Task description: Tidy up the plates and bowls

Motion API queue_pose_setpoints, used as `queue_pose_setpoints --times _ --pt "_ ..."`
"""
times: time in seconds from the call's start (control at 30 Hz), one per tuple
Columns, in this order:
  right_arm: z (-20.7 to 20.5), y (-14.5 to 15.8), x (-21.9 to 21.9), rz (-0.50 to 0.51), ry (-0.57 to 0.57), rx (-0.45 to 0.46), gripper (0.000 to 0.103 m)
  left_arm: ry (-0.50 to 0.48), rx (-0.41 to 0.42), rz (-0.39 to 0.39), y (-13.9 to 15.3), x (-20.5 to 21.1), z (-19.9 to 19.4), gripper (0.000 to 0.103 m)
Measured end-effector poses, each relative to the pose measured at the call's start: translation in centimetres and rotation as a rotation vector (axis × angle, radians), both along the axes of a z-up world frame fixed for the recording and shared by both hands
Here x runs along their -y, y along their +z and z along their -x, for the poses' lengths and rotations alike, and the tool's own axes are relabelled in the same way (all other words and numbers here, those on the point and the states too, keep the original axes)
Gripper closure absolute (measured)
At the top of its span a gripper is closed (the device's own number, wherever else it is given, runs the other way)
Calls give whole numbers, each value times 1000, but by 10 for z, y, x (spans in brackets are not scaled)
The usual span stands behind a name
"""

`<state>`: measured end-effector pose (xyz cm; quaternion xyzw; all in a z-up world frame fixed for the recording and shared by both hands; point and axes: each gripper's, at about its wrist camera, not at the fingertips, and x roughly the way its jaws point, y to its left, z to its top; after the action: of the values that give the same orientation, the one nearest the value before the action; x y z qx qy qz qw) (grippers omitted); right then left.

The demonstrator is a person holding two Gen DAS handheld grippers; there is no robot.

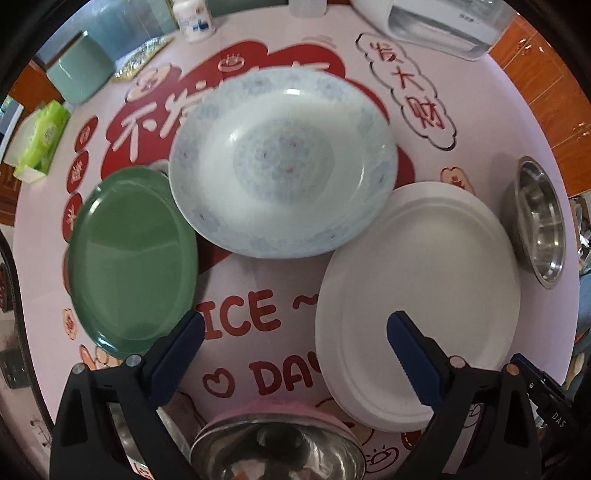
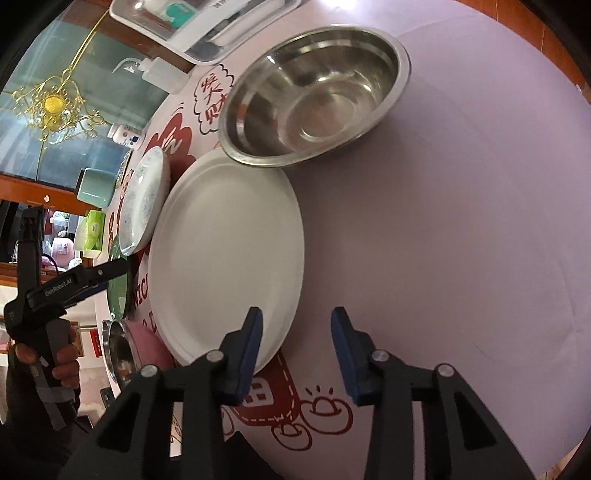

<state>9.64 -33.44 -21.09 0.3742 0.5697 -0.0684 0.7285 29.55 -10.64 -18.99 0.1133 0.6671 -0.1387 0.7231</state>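
A blue-flowered deep plate sits mid-table, its edge resting on a green plate to the left and a white plate to the right. A steel bowl stands at the far right, and another steel bowl on a pink base lies just below my left gripper. That gripper points down, open over the bare cloth between the green and white plates. My right gripper is open at the near rim of the white plate, its left finger over the rim. The steel bowl lies beyond.
The round table's pink printed cloth stretches bare to the right. At the back stand a green box, a tissue pack, a white bottle and a white appliance. A hand holds the left gripper's handle.
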Motion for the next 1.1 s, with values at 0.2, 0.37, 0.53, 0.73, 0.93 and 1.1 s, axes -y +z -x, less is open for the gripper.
queue_pose_setpoints --times 0.2,0.37,0.53,0.73,0.93,1.1 --pt "-1 -10 2 -32 -16 -8 78 9 -37 -3 -20 -1 -5 13" --pt "-4 -10 2 -36 -13 2 81 23 -75 -6 -34 -2 -10 30" --pt "-5 -10 1 -45 -9 16 85 17 -97 13 -41 0 -12 41" --pt "-8 -11 0 -45 -1 26 88 10 -111 39 -43 9 -9 59" --pt "-10 -11 0 -49 12 29 90 16 -107 37 -49 18 -8 62" --pt "-9 -11 0 -50 13 29 90 10 -119 66 -52 22 -1 79"
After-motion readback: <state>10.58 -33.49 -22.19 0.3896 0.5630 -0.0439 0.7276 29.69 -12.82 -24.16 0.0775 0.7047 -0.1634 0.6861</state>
